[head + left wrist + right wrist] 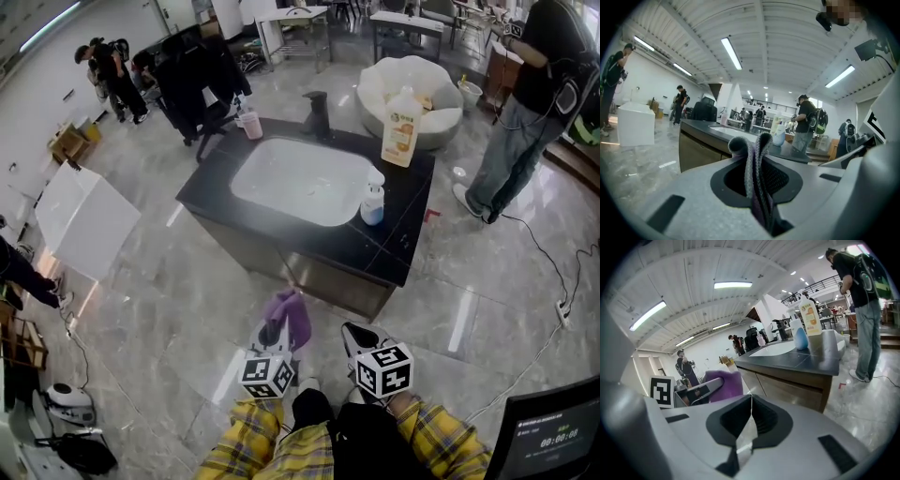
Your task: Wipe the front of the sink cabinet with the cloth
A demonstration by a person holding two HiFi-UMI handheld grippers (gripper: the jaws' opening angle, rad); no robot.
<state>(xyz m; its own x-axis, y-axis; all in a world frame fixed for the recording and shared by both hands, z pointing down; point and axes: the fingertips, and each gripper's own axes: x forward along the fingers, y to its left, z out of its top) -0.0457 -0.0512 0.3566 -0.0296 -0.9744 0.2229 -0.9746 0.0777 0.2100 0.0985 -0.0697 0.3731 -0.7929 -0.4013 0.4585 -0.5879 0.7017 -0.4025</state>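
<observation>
Two jaws of the left gripper (274, 336) are clamped on the purple fuzzy cloth (291, 314), held near the brown sink cabinet front (323, 274). The right gripper (354, 339) is closed and empty. Pressing the cloth flat at the front's top edge and sweeping sideways in overlapping passes should work best.

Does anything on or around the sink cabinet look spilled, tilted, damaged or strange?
Nothing stands out. The orange-labelled bottle, the pump bottle and the pink cup stand upright on the dark countertop, with no spill visible. The purple cloth is clamped in the left gripper, near the cabinet front.
</observation>
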